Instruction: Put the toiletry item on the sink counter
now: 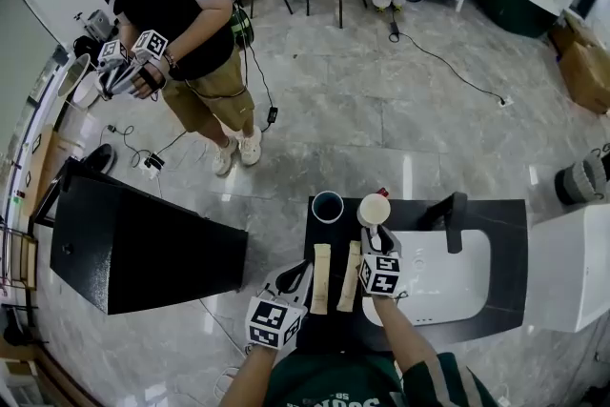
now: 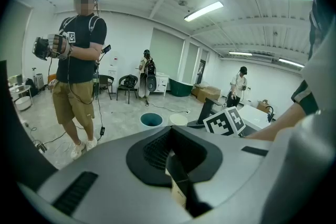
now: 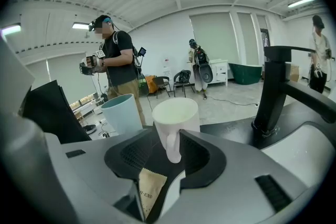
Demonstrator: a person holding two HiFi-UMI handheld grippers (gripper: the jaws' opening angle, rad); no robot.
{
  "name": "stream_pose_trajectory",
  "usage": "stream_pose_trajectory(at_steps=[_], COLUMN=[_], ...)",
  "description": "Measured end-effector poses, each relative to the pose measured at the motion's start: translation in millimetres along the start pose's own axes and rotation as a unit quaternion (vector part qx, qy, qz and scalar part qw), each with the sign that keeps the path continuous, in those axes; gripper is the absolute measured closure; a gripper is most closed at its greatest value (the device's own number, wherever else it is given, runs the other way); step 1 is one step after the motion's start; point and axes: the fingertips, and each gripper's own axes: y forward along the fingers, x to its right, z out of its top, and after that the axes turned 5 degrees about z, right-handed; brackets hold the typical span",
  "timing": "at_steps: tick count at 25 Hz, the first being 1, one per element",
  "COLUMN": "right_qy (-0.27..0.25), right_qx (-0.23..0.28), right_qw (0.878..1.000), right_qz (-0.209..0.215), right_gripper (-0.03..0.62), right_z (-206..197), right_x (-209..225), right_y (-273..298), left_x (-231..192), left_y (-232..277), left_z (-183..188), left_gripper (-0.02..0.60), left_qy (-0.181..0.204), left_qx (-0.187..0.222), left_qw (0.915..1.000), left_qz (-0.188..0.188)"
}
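Note:
Two long kraft paper packets (image 1: 321, 278) (image 1: 351, 275) lie side by side on the black sink counter (image 1: 505, 214). Behind them stand a blue cup (image 1: 327, 206) and a white mug (image 1: 374, 210). My right gripper (image 1: 383, 243) points at the mug. In the right gripper view the mug's handle (image 3: 172, 147) stands between the open jaws of the right gripper (image 3: 169, 157), with a packet (image 3: 149, 191) lying below them. My left gripper (image 1: 297, 274) hovers at the counter's left edge beside the left packet. Its jaws (image 2: 176, 155) are open, and a packet (image 2: 178, 189) shows through the gap.
A white basin (image 1: 448, 286) with a black faucet (image 1: 454, 216) fills the counter's right part. A black slanted cabinet (image 1: 133, 243) stands to the left and a white unit (image 1: 572, 267) to the right. A person with grippers (image 1: 162, 5) stands on the floor beyond, among cables.

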Motion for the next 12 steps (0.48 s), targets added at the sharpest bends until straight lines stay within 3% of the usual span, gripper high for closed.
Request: stream_pose_trajectory(at_steps=[10, 12], right_qy=[-0.018, -0.029], right_qx=[0.023, 0.017], right_qw=[0.999, 0.999], right_qz=[0.019, 0.031], right_gripper=[0.427, 0.478], right_z=[20, 22], right_x=[-4, -7], right_y=[-50, -67], left_x=[25, 34], left_y=[2, 1], left_z=[12, 15], left_gripper=[0.571, 0.571], left_qy=[-0.003, -0.002], left_qx=[0.017, 0.022], left_qw=[0.9997, 0.9996], left_qz=[-0.017, -0.020])
